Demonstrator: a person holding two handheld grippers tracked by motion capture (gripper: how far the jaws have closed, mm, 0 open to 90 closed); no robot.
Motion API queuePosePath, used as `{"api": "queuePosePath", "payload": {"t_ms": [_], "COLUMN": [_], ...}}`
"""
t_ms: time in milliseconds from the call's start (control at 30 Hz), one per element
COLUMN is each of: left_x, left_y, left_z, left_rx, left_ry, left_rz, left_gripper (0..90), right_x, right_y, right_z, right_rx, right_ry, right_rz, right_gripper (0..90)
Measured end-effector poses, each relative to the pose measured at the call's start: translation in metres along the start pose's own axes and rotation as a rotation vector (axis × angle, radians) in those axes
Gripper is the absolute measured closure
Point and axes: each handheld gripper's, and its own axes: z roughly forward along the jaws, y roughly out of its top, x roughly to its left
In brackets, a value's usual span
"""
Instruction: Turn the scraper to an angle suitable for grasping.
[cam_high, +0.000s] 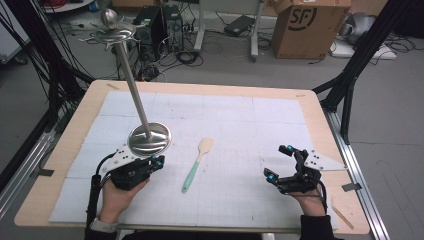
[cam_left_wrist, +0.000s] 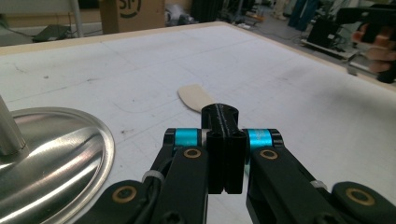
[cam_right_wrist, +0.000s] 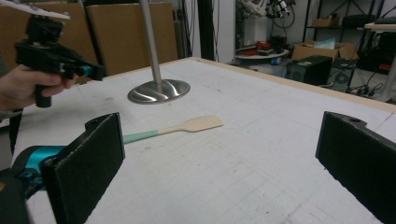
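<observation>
Right now your left gripper (cam_high: 159, 161) sits clenched on nothing at the lower left of the high view, just beside the steel stand's base (cam_high: 149, 139). Your right gripper (cam_high: 279, 162), at the lower right, is spread wide and empty. Between them, at centre, the spatula (cam_high: 197, 163) lies flat on the table (cam_high: 240, 115).

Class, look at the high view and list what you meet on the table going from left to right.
Left gripper → metal stand → spatula → right gripper.
</observation>
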Motion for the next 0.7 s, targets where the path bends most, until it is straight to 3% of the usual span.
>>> {"api": "queuePosePath", "payload": {"t_ms": [133,400,500,600,700], "left_x": [0.002,-0.006,-0.008,-0.01,-0.011], "left_y": [0.0,0.008,0.011,0.012,0.013], "left_z": [0.015,0.047,0.061,0.076,0.09], "left_rx": [0.018,0.087,0.101,0.157,0.179], "left_ry": [-0.018,-0.045,-0.092,-0.079,-0.085], "left_rz": [-0.009,0.029,0.006,0.014,0.019], "left_gripper": [89.8,89.8,89.7,89.8,89.8], "right_x": [0.0,0.0,0.0,0.0,0.001], "right_y": [0.0,-0.001,0.0,0.0,-0.001], "right_z": [0.001,0.001,0.001,0.001,0.001], "right_rx": [0.008,0.012,0.007,0.006,0.012], "right_ry": [0.003,0.004,0.004,0.006,0.01], "right_rz": [0.0,0.0,-0.001,-0.002,0.001], "right_gripper": [0.3,0.3,0.3,0.3,0.4]}}
